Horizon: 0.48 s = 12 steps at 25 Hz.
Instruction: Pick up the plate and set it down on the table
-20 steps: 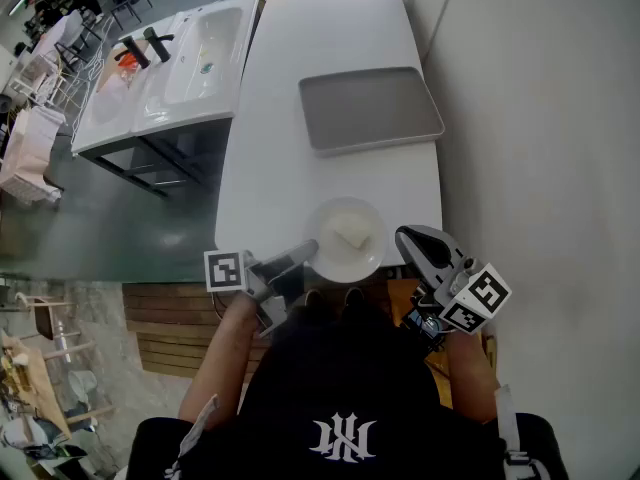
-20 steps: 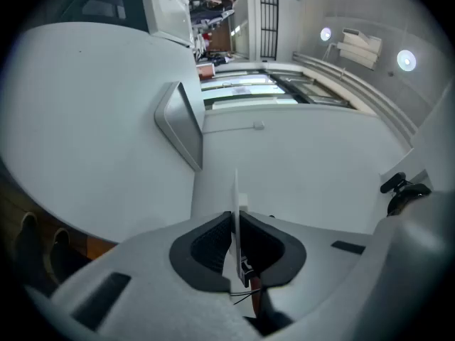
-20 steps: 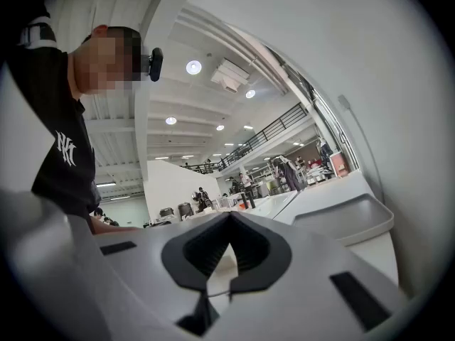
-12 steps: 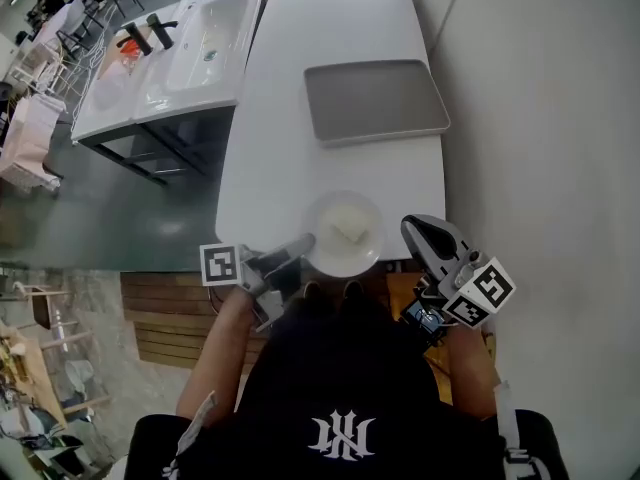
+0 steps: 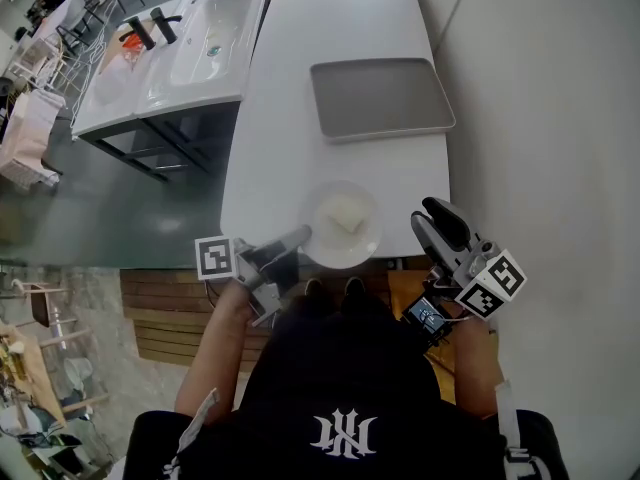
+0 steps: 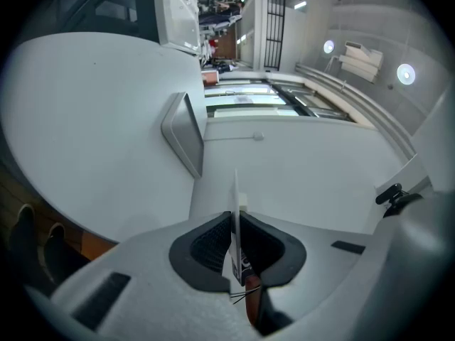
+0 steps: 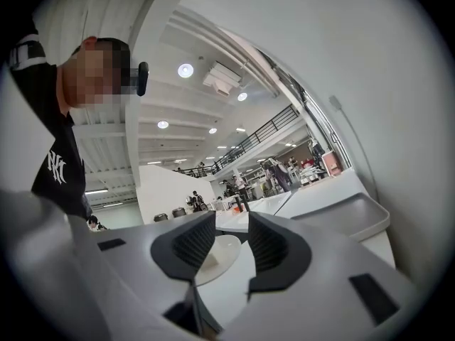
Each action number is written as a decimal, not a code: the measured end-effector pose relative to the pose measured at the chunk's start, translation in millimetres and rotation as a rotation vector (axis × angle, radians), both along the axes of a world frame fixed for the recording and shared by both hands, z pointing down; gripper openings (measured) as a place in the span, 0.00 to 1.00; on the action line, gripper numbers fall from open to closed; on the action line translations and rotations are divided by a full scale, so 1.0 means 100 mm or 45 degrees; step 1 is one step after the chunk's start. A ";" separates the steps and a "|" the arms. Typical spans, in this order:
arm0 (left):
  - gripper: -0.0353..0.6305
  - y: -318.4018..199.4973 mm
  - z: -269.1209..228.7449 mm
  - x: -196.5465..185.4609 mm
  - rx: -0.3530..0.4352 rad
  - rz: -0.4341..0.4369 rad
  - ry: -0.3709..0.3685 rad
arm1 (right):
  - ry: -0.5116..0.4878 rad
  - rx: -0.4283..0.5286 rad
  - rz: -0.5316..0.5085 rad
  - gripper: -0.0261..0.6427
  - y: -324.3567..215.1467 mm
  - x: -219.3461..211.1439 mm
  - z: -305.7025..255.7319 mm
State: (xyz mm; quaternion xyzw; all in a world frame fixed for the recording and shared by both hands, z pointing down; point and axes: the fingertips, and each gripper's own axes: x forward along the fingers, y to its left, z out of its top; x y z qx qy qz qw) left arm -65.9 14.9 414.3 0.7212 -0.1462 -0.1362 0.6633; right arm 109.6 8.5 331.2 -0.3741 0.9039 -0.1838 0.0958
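Observation:
A white plate (image 5: 362, 240) with a pale block of food (image 5: 343, 218) sits at the near edge of the white table (image 5: 330, 38), partly overhanging it. My left gripper (image 5: 303, 236) is shut on the plate's left rim. In the left gripper view the rim (image 6: 235, 190) runs edge-on between the pads of that gripper (image 6: 236, 222). My right gripper (image 5: 432, 214) stands open to the right of the plate, off the table's corner, holding nothing. The plate (image 7: 226, 249) shows beyond the parted jaws of the right gripper (image 7: 222, 244).
A grey tray (image 5: 382, 98) lies on the far right of the table, also visible as the tray (image 7: 352, 215) and the tray (image 6: 186, 133). A white sink unit (image 5: 170, 53) stands to the left across a gap. A pale wall (image 5: 540, 118) runs along the right.
The left gripper keeps its grip on the plate, which has barely shifted. The right gripper has drifted a little to the right, away from the plate.

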 end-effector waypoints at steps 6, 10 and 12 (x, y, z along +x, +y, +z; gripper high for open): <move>0.09 -0.13 -0.12 -0.14 0.022 0.000 0.033 | -0.053 -0.155 -0.015 0.21 -0.10 -0.20 0.14; 0.09 -0.22 -0.22 -0.25 0.052 0.022 0.048 | -0.097 -0.270 -0.058 0.23 -0.17 -0.44 0.20; 0.09 -0.25 -0.27 -0.27 0.066 0.031 0.061 | -0.132 -0.331 -0.057 0.23 -0.17 -0.50 0.23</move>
